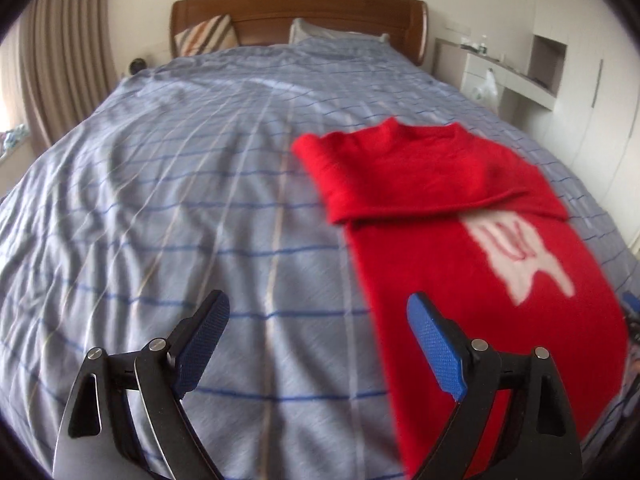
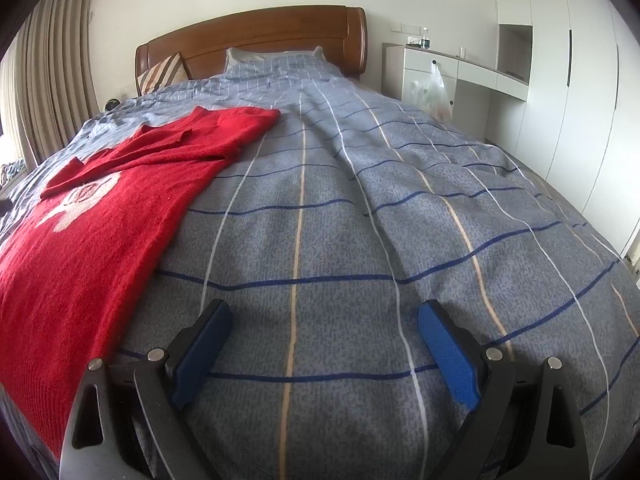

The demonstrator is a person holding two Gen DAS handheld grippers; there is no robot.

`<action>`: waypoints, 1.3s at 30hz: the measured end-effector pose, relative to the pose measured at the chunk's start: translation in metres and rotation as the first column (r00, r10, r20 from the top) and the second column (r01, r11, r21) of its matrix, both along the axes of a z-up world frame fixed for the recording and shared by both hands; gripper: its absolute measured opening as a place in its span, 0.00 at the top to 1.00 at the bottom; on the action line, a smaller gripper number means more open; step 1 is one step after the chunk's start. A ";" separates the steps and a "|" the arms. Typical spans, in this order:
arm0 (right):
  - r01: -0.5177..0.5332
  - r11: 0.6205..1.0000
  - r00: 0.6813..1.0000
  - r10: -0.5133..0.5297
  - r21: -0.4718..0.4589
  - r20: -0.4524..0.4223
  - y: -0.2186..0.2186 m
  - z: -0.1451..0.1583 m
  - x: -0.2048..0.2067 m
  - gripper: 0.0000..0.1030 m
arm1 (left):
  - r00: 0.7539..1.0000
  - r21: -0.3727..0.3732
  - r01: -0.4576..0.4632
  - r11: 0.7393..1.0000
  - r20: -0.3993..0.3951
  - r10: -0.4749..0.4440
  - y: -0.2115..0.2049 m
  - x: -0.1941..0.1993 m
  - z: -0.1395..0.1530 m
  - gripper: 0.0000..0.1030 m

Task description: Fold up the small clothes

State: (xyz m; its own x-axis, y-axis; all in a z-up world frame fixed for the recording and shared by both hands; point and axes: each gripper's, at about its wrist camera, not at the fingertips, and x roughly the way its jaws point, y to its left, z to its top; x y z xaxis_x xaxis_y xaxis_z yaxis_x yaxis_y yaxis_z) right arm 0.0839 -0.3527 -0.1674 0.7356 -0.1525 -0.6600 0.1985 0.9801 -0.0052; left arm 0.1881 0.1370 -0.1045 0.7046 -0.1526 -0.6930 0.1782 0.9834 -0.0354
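A red knit sweater (image 1: 472, 248) with a white motif lies flat on the blue checked bedspread (image 1: 180, 200), both sleeves folded in across the chest. In the left wrist view it lies to the right, under the right finger. My left gripper (image 1: 318, 308) is open and empty, above the bedspread at the sweater's left edge. In the right wrist view the sweater (image 2: 104, 216) lies at the left. My right gripper (image 2: 324, 316) is open and empty, above bare bedspread (image 2: 360, 220) to the right of the sweater.
A wooden headboard (image 1: 296, 8) with a striped cushion (image 1: 204, 36) and a pillow (image 1: 332, 34) stands at the far end. White desk and wardrobe (image 2: 560, 80) line the right wall, with a plastic bag (image 2: 432, 92) hanging. Curtains (image 1: 64, 60) hang at the left.
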 end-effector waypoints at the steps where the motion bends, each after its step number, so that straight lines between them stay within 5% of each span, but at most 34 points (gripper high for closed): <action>1: -0.001 1.000 1.000 0.001 -0.007 -0.022 0.001 0.007 0.001 0.11 | 1.000 -0.003 -0.014 1.000 -0.002 0.014 0.007 -0.003 -0.009 0.11; 4: -0.064 0.998 0.997 0.065 0.029 -0.034 0.010 0.043 0.007 0.17 | 1.000 -0.045 -0.023 0.999 -0.002 0.023 0.020 -0.007 -0.036 0.10; 6: -0.138 0.975 0.990 0.143 0.173 -0.017 0.015 0.077 0.027 0.22 | 0.999 -0.094 -0.020 0.995 0.039 0.024 0.024 -0.009 -0.040 0.09; 8: -0.206 0.909 0.975 0.220 0.361 0.002 0.023 0.104 0.062 0.24 | 0.998 -0.115 -0.023 0.993 0.052 0.029 0.026 -0.011 -0.042 0.08; 11: -0.237 0.762 0.954 0.298 0.603 -0.001 0.035 0.109 0.136 0.28 | 0.997 -0.130 -0.015 0.991 0.069 0.024 0.026 -0.013 -0.042 0.08; 13: -0.199 0.730 0.952 0.303 0.654 -0.049 0.045 0.093 0.191 0.40 | 0.997 -0.148 -0.009 0.989 0.079 0.021 0.028 -0.014 -0.042 0.08; 16: -0.117 0.781 0.958 0.251 0.613 -0.137 0.059 0.061 0.247 0.50 | 0.995 -0.180 0.001 0.984 0.093 0.016 0.033 -0.015 -0.043 0.08; 20: -0.061 0.775 0.937 0.261 0.629 -0.232 0.075 0.021 0.274 0.52 | 0.995 -0.198 0.010 0.980 0.100 0.011 0.036 -0.015 -0.045 0.07; 21: -0.058 0.785 0.933 0.262 0.617 -0.247 0.078 0.017 0.275 0.65 | 0.995 -0.199 0.011 0.980 0.101 0.009 0.036 -0.014 -0.045 0.07; 22: -0.063 0.808 0.936 0.251 0.586 -0.246 0.080 0.020 0.273 0.92 | 0.995 -0.201 0.012 0.980 0.102 0.008 0.036 -0.014 -0.045 0.06; 23: -0.085 0.822 0.948 0.241 0.563 -0.209 0.080 0.028 0.267 0.94 | 0.995 -0.203 0.013 0.979 0.102 0.008 0.036 -0.014 -0.045 0.06; 26: -0.113 0.874 0.973 0.193 0.473 -0.126 0.074 0.056 0.248 0.94 | 0.995 -0.203 0.013 0.979 0.103 0.008 0.036 -0.014 -0.046 0.06; 29: -0.088 0.918 0.963 0.177 0.386 -0.203 0.075 0.049 0.247 0.93 | 0.995 -0.194 0.012 0.981 0.102 0.008 0.035 -0.014 -0.046 0.06; 32: -0.058 0.913 0.946 0.179 0.404 -0.271 0.071 0.026 0.246 0.86 | 0.995 -0.191 0.011 0.981 0.103 0.009 0.035 -0.014 -0.045 0.06; 36: -0.090 0.896 0.966 0.185 0.435 -0.181 0.058 0.036 0.226 0.55 | 0.994 -0.192 0.011 0.981 0.105 0.010 0.034 -0.015 -0.045 0.06; 39: -0.143 0.915 0.974 0.198 0.378 -0.111 0.047 0.052 0.199 0.53 | 0.994 -0.197 0.012 0.980 0.105 0.009 0.034 -0.015 -0.045 0.05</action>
State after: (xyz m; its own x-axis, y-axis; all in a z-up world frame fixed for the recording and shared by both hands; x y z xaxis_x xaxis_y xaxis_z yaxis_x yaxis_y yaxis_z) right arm 0.2830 -0.3060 -0.1151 0.6216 0.2390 -0.7460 0.0521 0.9376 0.3437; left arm 0.1732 0.1714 -0.1491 0.7714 -0.2802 -0.5713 0.1928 0.9586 -0.2098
